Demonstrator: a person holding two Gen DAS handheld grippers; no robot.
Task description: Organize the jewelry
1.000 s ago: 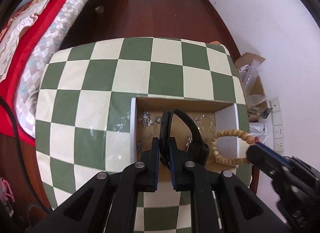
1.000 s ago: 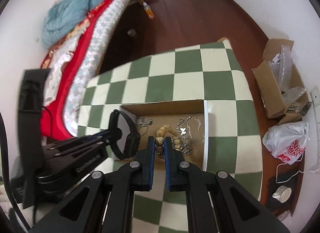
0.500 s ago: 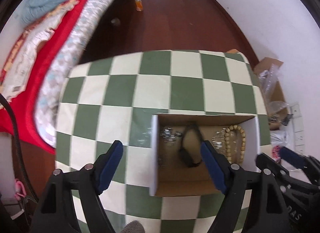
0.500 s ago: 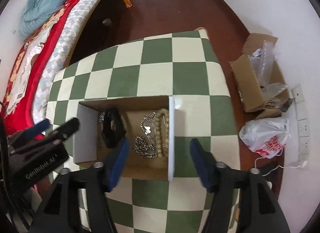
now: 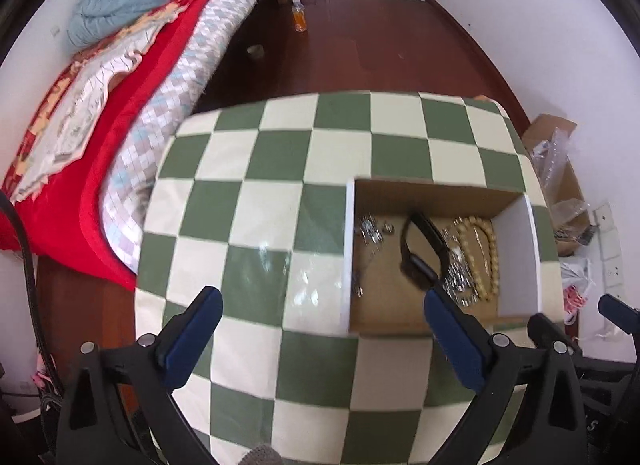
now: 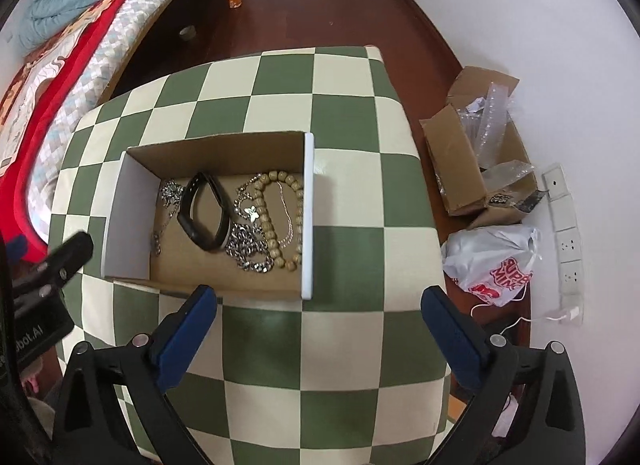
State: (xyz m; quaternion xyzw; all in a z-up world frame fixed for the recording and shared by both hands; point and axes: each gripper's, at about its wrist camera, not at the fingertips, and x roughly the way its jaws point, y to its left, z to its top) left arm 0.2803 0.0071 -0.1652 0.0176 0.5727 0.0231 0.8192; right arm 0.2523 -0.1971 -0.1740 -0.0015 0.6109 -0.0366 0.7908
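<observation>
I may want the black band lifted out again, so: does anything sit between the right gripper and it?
Only the box's near wall. The right gripper hangs above the checkered cloth, jaws wide open, short of the cardboard box. The black band lies uncovered on the box floor, chains touching its right side.

The right claw (image 6: 320,321) hangs wide apart and empty over the checkered desk (image 6: 344,113). Just ahead of its left fingertip sits the cardboard box (image 6: 216,149), holding a black wristband (image 6: 204,211), wooden bead bracelet (image 6: 276,221) and silver chains (image 6: 248,253).
</observation>
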